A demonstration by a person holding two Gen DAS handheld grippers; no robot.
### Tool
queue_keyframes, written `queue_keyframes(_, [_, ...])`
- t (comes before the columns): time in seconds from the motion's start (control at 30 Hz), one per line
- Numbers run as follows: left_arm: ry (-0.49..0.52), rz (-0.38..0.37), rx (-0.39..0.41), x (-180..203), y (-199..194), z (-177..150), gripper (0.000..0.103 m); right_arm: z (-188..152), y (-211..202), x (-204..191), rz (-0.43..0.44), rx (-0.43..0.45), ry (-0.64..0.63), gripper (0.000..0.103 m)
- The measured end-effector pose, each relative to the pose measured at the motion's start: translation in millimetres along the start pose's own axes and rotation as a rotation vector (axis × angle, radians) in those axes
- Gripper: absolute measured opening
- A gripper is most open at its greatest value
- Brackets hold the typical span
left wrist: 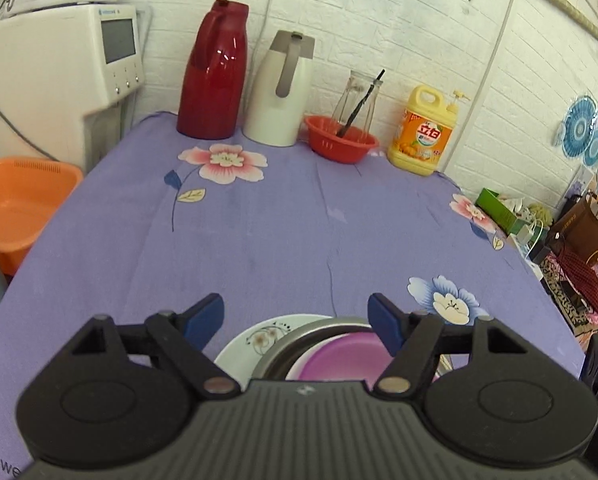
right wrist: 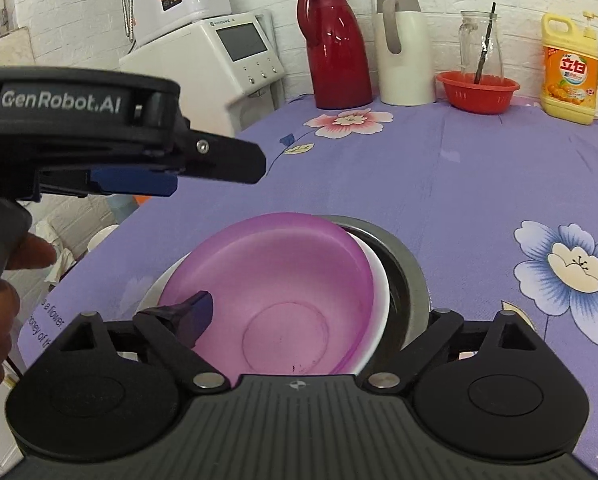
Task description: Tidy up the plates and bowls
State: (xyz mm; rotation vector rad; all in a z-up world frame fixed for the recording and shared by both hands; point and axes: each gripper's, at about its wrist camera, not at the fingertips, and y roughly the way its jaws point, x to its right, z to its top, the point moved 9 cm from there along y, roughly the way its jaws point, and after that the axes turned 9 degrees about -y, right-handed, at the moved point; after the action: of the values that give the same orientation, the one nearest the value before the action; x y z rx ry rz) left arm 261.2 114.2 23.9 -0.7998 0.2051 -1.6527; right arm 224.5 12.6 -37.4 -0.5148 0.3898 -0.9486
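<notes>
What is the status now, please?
Left gripper: jaws open, empty. Right gripper: one finger inside purple bowl, other hidden. Bowls nested on plate. Path clear.

Open purple tablecloth (left wrist: 283, 232) from 10 to 2 o'clock; flasks (left wrist: 213, 68), red basket (left wrist: 341, 140), detergent (left wrist: 423, 132) block 12 o'clock wall.

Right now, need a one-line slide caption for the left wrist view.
Left gripper, open, above nested purple bowl, steel bowl and floral plate on a purple flowered tablecloth.

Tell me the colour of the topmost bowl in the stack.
Translucent purple bowl, shown best in the right wrist view.
</notes>
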Motion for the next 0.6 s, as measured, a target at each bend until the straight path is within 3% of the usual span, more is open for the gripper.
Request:
queue_keyframes(0.1, [-0.007,0.007,0.005,-0.8,0.8,2.1,0.072,-5.8,3.6,-7.9,0.012,-0.051,-0.102,0.103])
queue_keyframes(0.13, [-0.009,0.007,0.004,-0.7,1.3,2.0,0.072,-3.6,2.4,-4.5,-0.026,-0.039,-0.122,0.103])
queue_keyframes(0.2, [-0.007,0.008,0.003,-0.7,0.9,1.2,0.072,5.8,-4.8,7.6,-0.105,0.008,-0.112,0.103])
queue_keyframes(0.3, [-0.004,0.010,0.001,-0.9,1.1,0.4,0.072,12.4,-12.0,11.5,-0.078,0.039,-0.087,0.103])
queue_keyframes(0.6, [-0.034,0.031,0.010,-3.3,-9.2,-16.2,0.072,3.4,-41.4,33.0,-0.148,0.095,-0.017,0.103])
